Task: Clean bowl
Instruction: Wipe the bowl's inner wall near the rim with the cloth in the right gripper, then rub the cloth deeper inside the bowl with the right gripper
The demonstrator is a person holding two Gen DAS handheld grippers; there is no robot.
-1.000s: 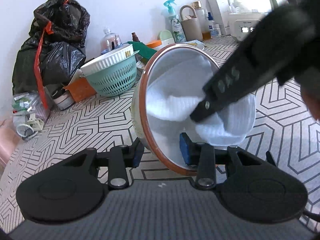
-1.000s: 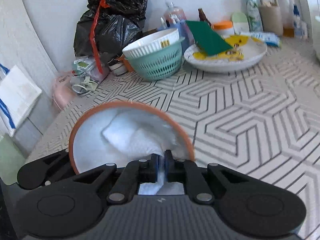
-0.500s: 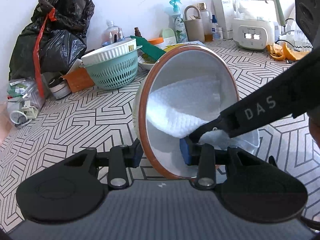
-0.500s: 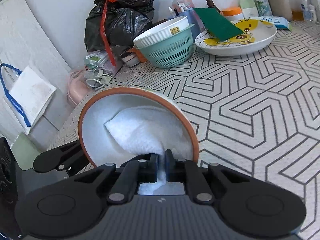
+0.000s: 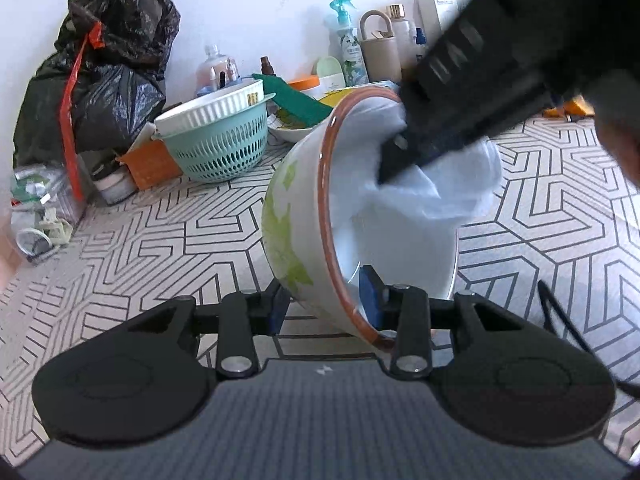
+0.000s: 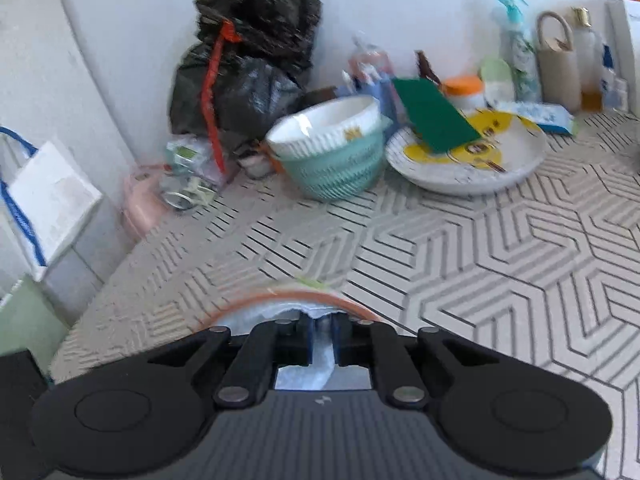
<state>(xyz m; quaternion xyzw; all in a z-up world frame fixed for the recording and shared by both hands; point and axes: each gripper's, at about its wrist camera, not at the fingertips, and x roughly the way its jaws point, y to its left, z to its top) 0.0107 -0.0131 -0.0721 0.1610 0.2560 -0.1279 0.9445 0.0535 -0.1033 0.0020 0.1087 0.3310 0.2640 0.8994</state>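
Observation:
A white bowl point(image 5: 304, 216) with an orange rim and green leaf prints is tilted on its side above the patterned table. My left gripper point(image 5: 324, 300) is shut on the bowl's lower rim, one finger outside and one inside. My right gripper point(image 6: 322, 334) is shut on a white cloth point(image 5: 436, 184) and presses it against the upper inside of the bowl. In the right wrist view only the bowl's orange rim point(image 6: 280, 300) and a strip of the cloth point(image 6: 322, 356) show above the fingers.
A teal colander point(image 5: 218, 144) with a white ribbed bowl in it stands behind, beside a black rubbish bag point(image 5: 104, 76). A plate point(image 6: 468, 160) with a green pad point(image 6: 436, 120) lies at the back. Bottles and a spray bottle point(image 5: 348, 44) line the wall.
The bowl has turned so its green-printed outside shows. My right gripper has moved the cloth from the lower inside up to the top rim.

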